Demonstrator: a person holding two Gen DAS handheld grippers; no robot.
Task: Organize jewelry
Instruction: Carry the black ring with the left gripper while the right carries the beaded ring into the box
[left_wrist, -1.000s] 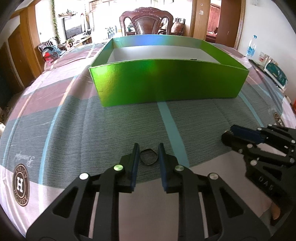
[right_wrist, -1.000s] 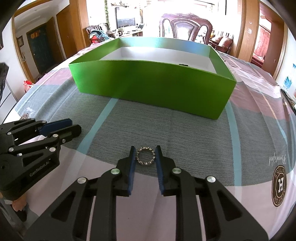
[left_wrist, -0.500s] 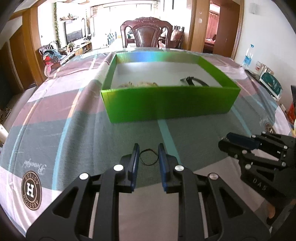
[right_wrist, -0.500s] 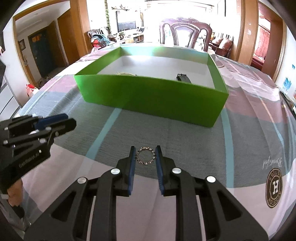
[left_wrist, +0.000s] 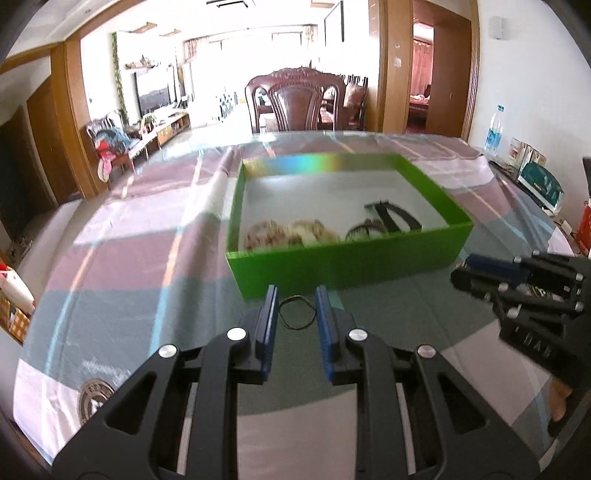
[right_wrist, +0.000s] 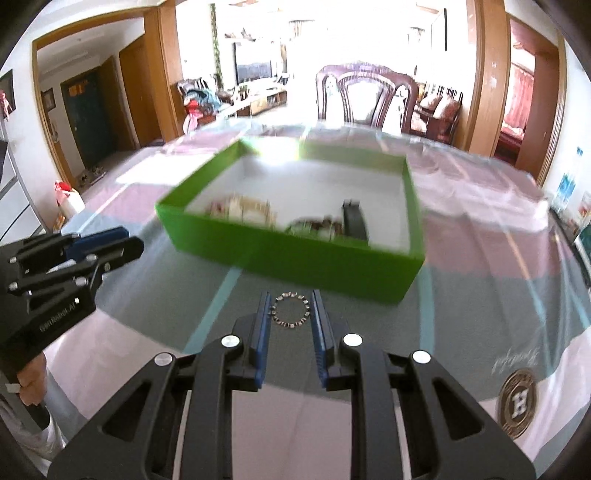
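Note:
My left gripper (left_wrist: 296, 308) is shut on a thin black cord ring (left_wrist: 296, 312) and holds it above the tablecloth, in front of the green box (left_wrist: 347, 258). My right gripper (right_wrist: 290, 310) is shut on a silver beaded bracelet (right_wrist: 290, 310), also raised before the green box (right_wrist: 295, 254). The box holds beaded bracelets (left_wrist: 291, 234) at its left and a black band (left_wrist: 395, 218) at its right. The right gripper also shows in the left wrist view (left_wrist: 476, 275), and the left gripper in the right wrist view (right_wrist: 110, 245).
The table wears a striped cloth with round logo patches (right_wrist: 517, 402). A carved wooden chair (left_wrist: 301, 101) stands behind the table. A water bottle (left_wrist: 494, 129) and packets (left_wrist: 541, 184) sit at the table's far right edge.
Both grippers have risen with their rings held, so the box now looks lower and farther and its contents show. The jaws have not changed.

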